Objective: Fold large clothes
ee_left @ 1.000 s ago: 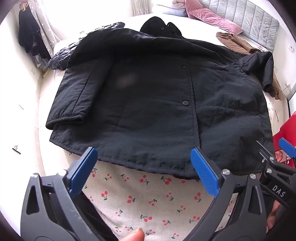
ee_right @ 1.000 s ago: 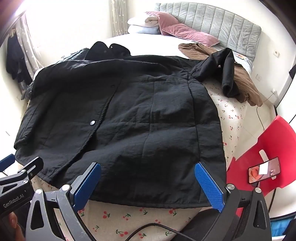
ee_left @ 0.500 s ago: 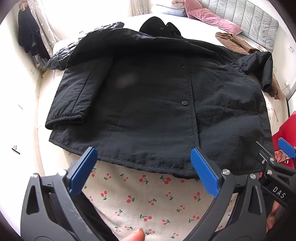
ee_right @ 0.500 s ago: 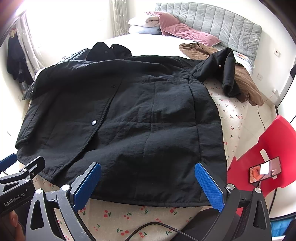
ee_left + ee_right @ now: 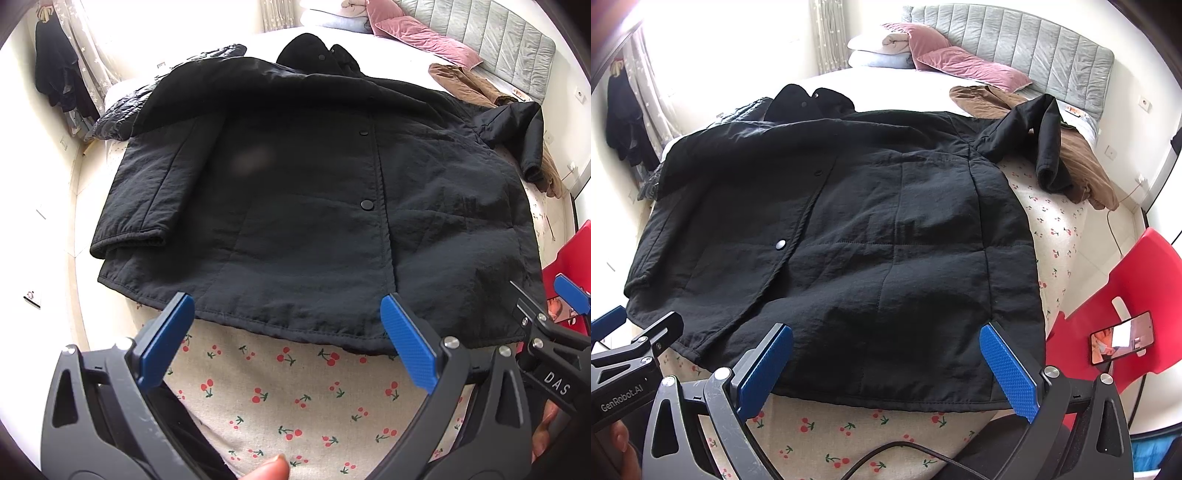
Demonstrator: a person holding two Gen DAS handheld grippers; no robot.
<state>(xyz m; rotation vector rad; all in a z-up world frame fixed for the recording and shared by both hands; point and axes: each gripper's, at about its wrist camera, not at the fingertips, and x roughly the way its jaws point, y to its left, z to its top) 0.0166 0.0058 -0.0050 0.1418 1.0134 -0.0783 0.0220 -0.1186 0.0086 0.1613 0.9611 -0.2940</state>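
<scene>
A large black quilted jacket [image 5: 295,206] lies spread front up on the bed, snaps closed, hem toward me; it also shows in the right wrist view [image 5: 849,236]. Its left sleeve [image 5: 147,206] is folded along the body. Its right sleeve [image 5: 1034,140] lies out over a brown garment. My left gripper [image 5: 288,343] is open and empty, hovering just before the hem near the jacket's left half. My right gripper [image 5: 886,365] is open and empty over the hem of the right half.
The bed has a cherry-print sheet [image 5: 295,398]. A brown garment [image 5: 1071,155] lies at the far right, pillows [image 5: 923,55] at the grey headboard. A red chair [image 5: 1126,302] with a phone [image 5: 1123,341] stands right of the bed. Dark clothes [image 5: 55,77] hang at left.
Both grippers have edged slightly forward toward the jacket's hem. The jacket has not moved and both grippers stay open.
</scene>
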